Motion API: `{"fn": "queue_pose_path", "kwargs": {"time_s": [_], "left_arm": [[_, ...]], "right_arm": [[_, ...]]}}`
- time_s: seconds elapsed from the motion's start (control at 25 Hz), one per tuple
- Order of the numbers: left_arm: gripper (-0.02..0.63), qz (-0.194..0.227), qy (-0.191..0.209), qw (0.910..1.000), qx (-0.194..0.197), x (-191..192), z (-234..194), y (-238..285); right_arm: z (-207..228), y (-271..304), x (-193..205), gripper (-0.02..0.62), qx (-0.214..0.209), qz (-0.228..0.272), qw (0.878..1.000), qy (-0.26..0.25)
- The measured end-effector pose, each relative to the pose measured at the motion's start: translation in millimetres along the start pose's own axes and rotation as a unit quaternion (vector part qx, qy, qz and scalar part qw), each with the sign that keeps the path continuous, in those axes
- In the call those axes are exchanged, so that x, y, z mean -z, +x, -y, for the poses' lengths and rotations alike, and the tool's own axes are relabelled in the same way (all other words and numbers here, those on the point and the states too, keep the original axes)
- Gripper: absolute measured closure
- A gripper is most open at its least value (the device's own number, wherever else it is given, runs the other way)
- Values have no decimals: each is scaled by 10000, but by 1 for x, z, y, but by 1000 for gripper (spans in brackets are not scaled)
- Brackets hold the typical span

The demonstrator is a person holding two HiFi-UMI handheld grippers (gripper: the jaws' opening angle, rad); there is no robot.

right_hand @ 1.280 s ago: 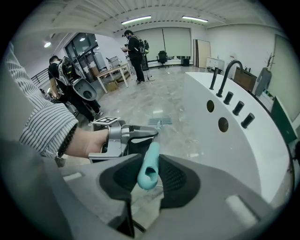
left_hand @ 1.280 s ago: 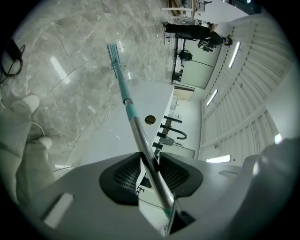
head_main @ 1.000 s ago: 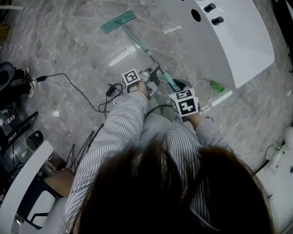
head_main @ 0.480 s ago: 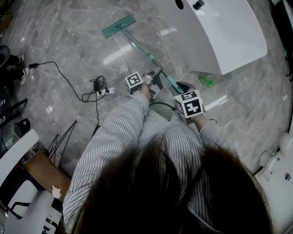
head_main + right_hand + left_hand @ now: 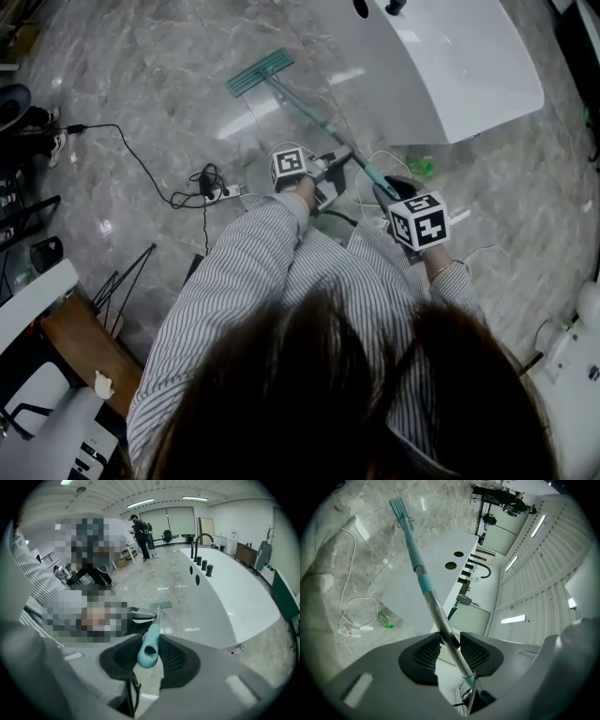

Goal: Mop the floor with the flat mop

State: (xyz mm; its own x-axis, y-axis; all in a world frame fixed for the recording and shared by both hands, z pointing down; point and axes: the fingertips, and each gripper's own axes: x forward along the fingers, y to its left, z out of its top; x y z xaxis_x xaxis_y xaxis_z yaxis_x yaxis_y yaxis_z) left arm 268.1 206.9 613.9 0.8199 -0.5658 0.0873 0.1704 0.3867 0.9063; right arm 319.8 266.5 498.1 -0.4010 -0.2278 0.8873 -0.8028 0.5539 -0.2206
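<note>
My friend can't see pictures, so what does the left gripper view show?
The left gripper holds the flat mop by its metal pole, jaws shut on it; the teal mop head rests on the grey floor. A white counter stands beside it.

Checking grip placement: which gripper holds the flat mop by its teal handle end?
The right gripper: its jaws are shut on the teal plastic handle end of the flat mop. The left gripper clamps the bare silver metal tube further down.
</note>
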Motion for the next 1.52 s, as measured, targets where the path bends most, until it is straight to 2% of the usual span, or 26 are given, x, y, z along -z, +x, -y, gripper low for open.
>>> {"fn": "queue_pose_path", "kwargs": {"time_s": [0.24,0.52,0.64,0.8,0.92,1.08,1.2,1.28,1.4,1.52], "left_arm": [[463,-80,100,9999,19,17,-6,-3],[457,-122,307,9994,56,8,5,1],[454,18,269,9995,136,-7,11,2],[451,402,158,9986,304,-26,18,1],[437,525,295,9977,325,-38,20,2],[440,735,115,9961,467,-92,36,0],[442,828,176,9952,497,-140,47,-1],[446,870,77,9948,523,-171,64,-4],[449,935,-115,9940,555,-225,100,-13],[449,1013,-176,9926,644,-297,137,-26]], "right_arm": [[-3,-9,16,485,93,102,9999,79],[0,-10,0,485,70,118,9999,37],[2,-3,-14,485,73,154,9998,89],[-1,5,-32,485,108,158,9998,53],[-5,12,-38,485,81,192,9998,58],[-5,40,-87,485,111,153,9998,95],[-6,64,-126,485,130,132,9998,112],[-9,82,-155,485,120,136,9997,152],[-19,112,-214,485,98,157,9995,248],[-35,144,-289,483,84,191,9991,372]]}}
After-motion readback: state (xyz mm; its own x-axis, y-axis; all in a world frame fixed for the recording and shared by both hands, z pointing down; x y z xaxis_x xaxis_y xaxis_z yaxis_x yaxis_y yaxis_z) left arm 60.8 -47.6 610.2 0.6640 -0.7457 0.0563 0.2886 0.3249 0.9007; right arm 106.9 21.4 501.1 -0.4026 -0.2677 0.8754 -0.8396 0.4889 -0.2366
